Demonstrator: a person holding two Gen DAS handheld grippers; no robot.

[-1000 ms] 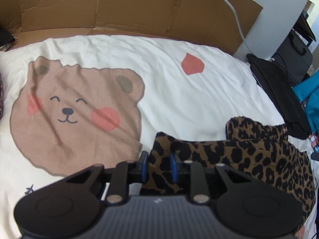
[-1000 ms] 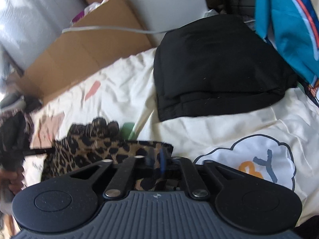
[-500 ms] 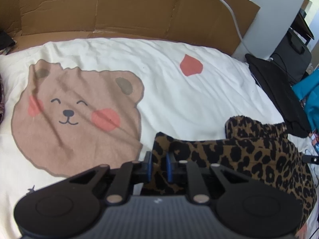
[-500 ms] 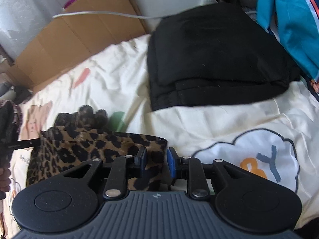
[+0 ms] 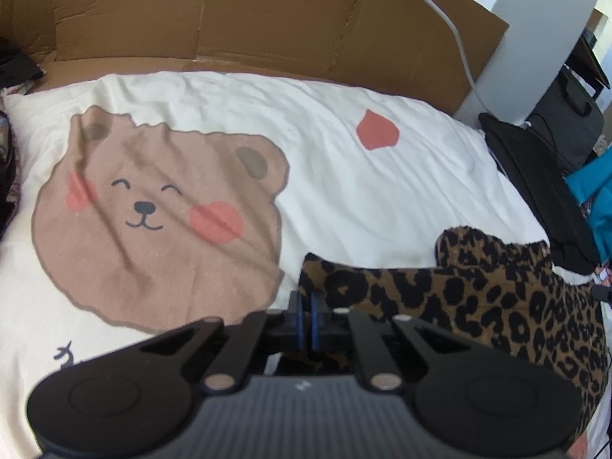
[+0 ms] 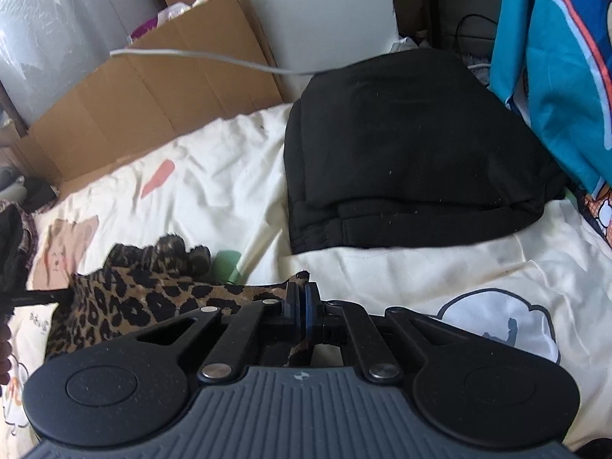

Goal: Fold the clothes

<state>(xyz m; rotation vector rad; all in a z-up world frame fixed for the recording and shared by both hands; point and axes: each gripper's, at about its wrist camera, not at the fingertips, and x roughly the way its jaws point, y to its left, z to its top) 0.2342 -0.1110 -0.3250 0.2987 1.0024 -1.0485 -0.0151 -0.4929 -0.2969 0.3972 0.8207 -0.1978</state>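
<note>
On the bed, both my tongs, left and right, have just closed on leopard cloth corners; folding remains.

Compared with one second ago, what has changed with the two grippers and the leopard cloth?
Both grippers closed. The left gripper has just been closing and now pinches one corner of the leopard-print garment; the right gripper has just been closing and now pinches the opposite corner. The garment lies on the bear-print sheet as before, and the folded black clothes have not moved.
</note>
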